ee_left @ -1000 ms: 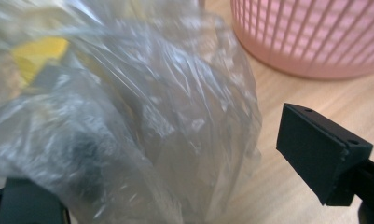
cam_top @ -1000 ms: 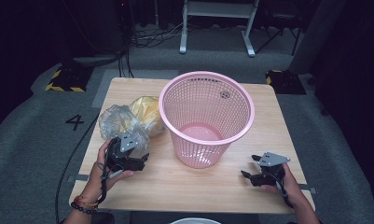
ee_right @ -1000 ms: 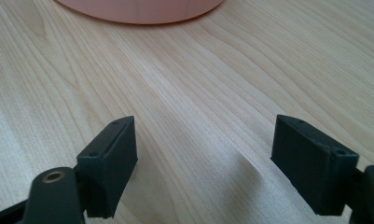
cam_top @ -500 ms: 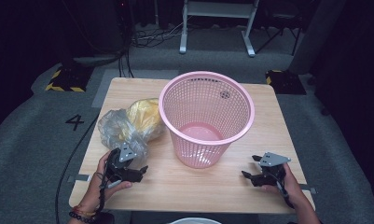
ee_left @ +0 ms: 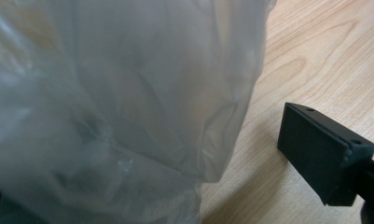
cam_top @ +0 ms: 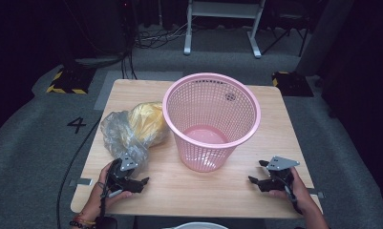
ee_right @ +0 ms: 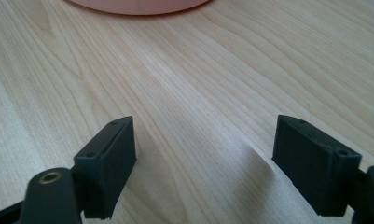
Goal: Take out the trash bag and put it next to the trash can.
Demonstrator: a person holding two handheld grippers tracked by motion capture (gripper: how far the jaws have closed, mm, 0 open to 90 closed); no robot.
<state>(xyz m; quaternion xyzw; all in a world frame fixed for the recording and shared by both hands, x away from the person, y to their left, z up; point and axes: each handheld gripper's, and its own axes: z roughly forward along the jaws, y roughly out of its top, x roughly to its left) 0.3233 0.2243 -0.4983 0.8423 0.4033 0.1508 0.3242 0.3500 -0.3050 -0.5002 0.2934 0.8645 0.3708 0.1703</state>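
Observation:
A clear plastic bag (cam_top: 124, 136) with something yellow inside lies on the left of the wooden table (cam_top: 203, 191), touching a pink mesh basket (cam_top: 210, 119) that stands upright in the middle. My left gripper (cam_top: 137, 177) rests low at the bag's near end, open. In the left gripper view the crumpled bag (ee_left: 119, 102) covers one jaw, and the other fingertip (ee_left: 322, 156) stands apart from the plastic above the table. My right gripper (cam_top: 257, 172) sits near the front right of the table, open, with bare wood (ee_right: 203, 93) between its fingers (ee_right: 110, 158).
The basket's base (ee_right: 138, 4) lies ahead of the right gripper. A white round rim (cam_top: 189, 225) shows at the table's near edge. The grey floor (cam_top: 46, 143) around has cables, a painted 4 and a stand's legs (cam_top: 222, 28) at the back.
My left gripper has come down and back toward the table's near edge, from beside the bag to its near end. The right gripper, bag and basket have kept still.

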